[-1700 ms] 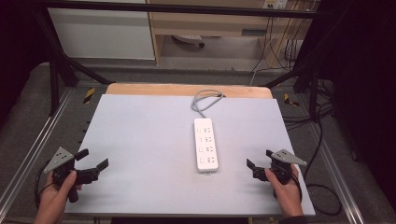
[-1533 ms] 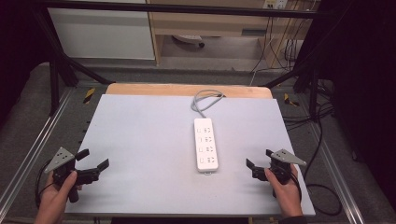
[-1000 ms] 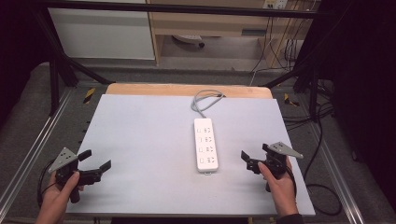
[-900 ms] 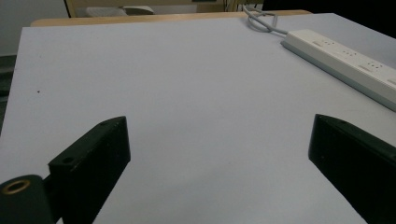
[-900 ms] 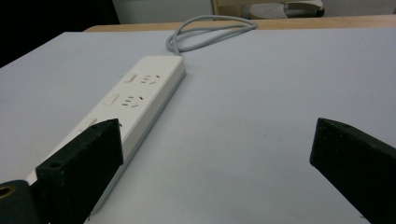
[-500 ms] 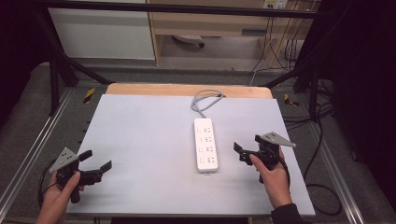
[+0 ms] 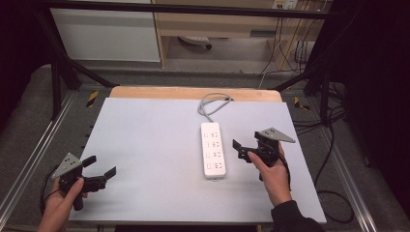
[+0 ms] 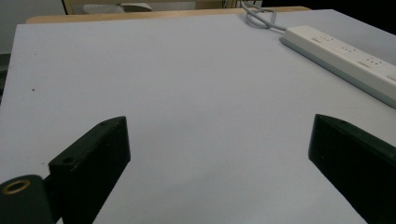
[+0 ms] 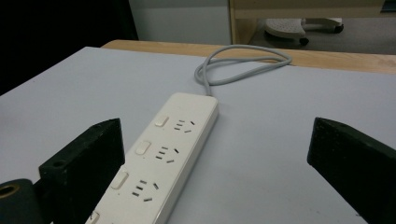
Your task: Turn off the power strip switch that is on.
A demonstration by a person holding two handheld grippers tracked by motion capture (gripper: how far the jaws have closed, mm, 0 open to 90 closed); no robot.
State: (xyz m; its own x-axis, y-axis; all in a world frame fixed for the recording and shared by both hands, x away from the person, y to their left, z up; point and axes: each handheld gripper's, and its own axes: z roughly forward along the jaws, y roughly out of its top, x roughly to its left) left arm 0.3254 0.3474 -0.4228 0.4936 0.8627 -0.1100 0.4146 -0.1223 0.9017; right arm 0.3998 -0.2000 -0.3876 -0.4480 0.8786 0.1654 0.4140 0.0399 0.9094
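A white power strip (image 7: 213, 149) lies flat near the middle of the counter (image 7: 145, 135), its grey cord (image 7: 212, 102) looped toward the far edge. The right claw (image 7: 243, 149) is held wide apart just beside the strip's right side, nothing gripped. The left claw (image 7: 102, 168) is spread empty near the front left corner, well apart from the strip.

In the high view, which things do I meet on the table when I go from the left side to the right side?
left gripper → power strip → right gripper
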